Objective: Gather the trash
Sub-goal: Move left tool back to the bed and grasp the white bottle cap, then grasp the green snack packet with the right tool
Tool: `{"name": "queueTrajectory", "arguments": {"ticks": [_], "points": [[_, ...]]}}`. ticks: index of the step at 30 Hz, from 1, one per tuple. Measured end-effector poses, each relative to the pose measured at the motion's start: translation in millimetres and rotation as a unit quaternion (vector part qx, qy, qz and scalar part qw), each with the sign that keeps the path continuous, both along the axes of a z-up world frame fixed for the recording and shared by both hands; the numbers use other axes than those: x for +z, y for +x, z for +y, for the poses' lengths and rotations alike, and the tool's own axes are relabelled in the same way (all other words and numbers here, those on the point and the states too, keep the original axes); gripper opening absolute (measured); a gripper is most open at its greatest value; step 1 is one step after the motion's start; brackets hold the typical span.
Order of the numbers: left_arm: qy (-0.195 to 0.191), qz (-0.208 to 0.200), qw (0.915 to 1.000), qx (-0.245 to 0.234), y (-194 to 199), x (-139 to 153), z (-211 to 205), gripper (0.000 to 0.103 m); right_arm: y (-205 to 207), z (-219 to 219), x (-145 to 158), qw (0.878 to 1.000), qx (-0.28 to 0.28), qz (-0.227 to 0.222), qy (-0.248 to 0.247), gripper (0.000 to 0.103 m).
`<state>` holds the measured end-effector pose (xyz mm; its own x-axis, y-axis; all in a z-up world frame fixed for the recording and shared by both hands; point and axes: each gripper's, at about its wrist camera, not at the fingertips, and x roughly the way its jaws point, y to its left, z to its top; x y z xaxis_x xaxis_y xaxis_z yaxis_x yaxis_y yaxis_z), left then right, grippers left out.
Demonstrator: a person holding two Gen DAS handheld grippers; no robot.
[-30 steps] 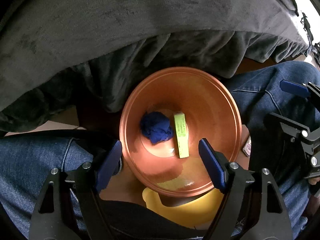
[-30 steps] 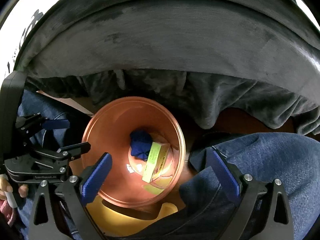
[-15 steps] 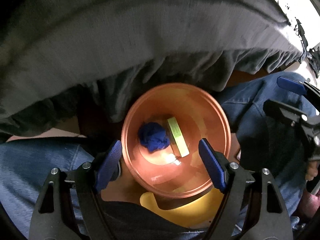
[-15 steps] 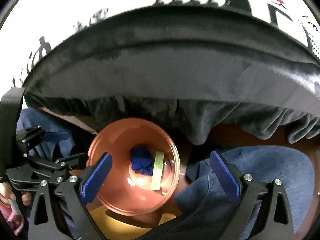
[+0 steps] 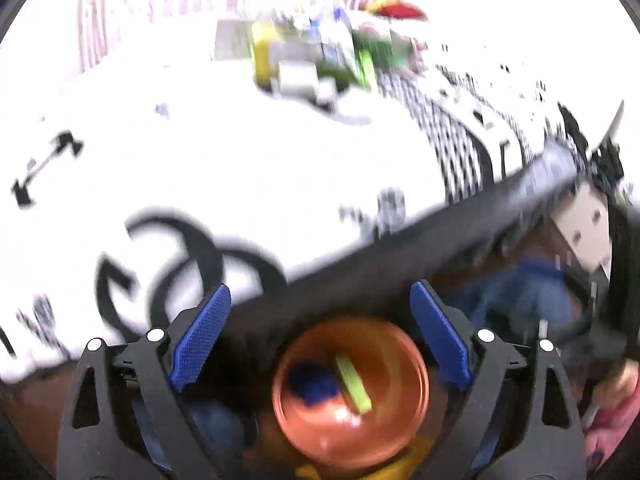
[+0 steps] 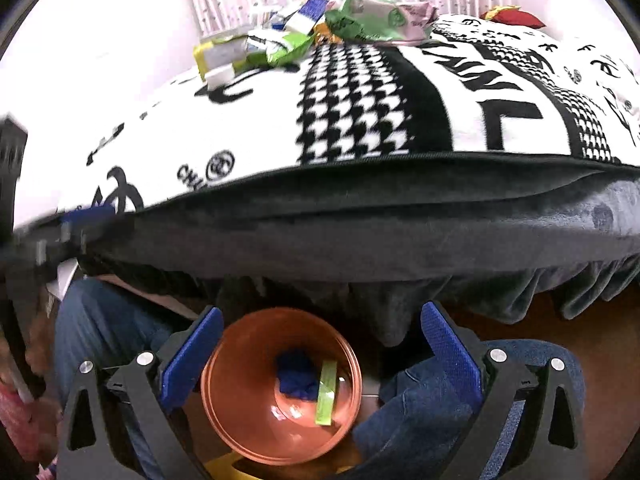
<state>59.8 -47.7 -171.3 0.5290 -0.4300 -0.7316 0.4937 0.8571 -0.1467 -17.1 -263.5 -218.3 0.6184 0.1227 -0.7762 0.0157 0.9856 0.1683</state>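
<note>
An orange bowl (image 6: pixel 240 420) sits low between the person's knees, holding a crumpled blue scrap (image 6: pixel 296 374) and a green box (image 6: pixel 327 392); it also shows blurred in the left wrist view (image 5: pixel 384 432). A pile of wrappers and small boxes (image 6: pixel 304 36) lies far across the black-and-white blanket (image 6: pixel 360 112), also in the left wrist view (image 5: pixel 316 60). My left gripper (image 5: pixel 320 336) is open and empty above the bowl. My right gripper (image 6: pixel 320 356) is open and empty above the bowl.
The bed's dark grey edge (image 6: pixel 360 220) hangs over the bowl. Jeans-clad legs (image 6: pixel 420 420) flank the bowl. A yellow object (image 5: pixel 400 468) lies under the bowl. A red item (image 6: pixel 512 16) lies at the blanket's far right.
Both grippers have lifted and tilted up from the bowl, so the blanket top and the trash pile come into view. The left view is blurred by fast motion. Jaws stay open.
</note>
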Motion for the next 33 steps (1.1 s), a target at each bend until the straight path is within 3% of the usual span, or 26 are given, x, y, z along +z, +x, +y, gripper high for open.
{"name": "queueTrajectory", "arguments": {"ticks": [6, 12, 14, 16, 18, 21, 29, 33], "points": [[0.015, -0.079, 0.9959, 0.041, 56.2, 24.7, -34.8, 0.089, -4.0, -3.6, 4.0, 1.000, -0.004, -0.007, 0.021, 0.098], [0.019, -0.080, 0.9946, 0.062, 106.9, 24.9, -67.1, 0.088, -8.0, -8.4, 3.9, 0.999, -0.011, -0.015, 0.031, 0.098], [0.019, -0.066, 0.9951, 0.071, 121.4, 21.4, -69.6, 0.070, -8.9, -10.6, 2.7, 0.999, -0.013, -0.017, 0.033, 0.098], [0.025, -0.055, 0.9951, 0.079, 128.4, 17.4, -69.2, 0.060, -8.6, -11.2, 0.2, 0.999, -0.014, -0.017, 0.034, 0.098], [0.026, -0.050, 0.9948, 0.085, 132.3, 13.7, -66.6, 0.055, -8.0, -12.5, -2.1, 0.999, -0.015, -0.016, 0.038, 0.098], [0.031, -0.058, 0.9937, 0.090, 130.5, 13.2, -64.3, 0.031, -7.6, -14.3, -3.6, 0.999, -0.018, -0.020, 0.043, 0.098], [-0.003, -0.047, 0.9949, 0.089, 115.5, 19.7, -43.5, 0.031, -4.1, -19.8, 4.9, 0.997, -0.027, -0.041, 0.054, 0.098], [-0.011, -0.057, 0.9945, 0.088, 84.6, 28.1, -21.0, 0.031, 8.8, -16.9, 23.7, 0.996, -0.016, -0.074, 0.049, 0.098]]}}
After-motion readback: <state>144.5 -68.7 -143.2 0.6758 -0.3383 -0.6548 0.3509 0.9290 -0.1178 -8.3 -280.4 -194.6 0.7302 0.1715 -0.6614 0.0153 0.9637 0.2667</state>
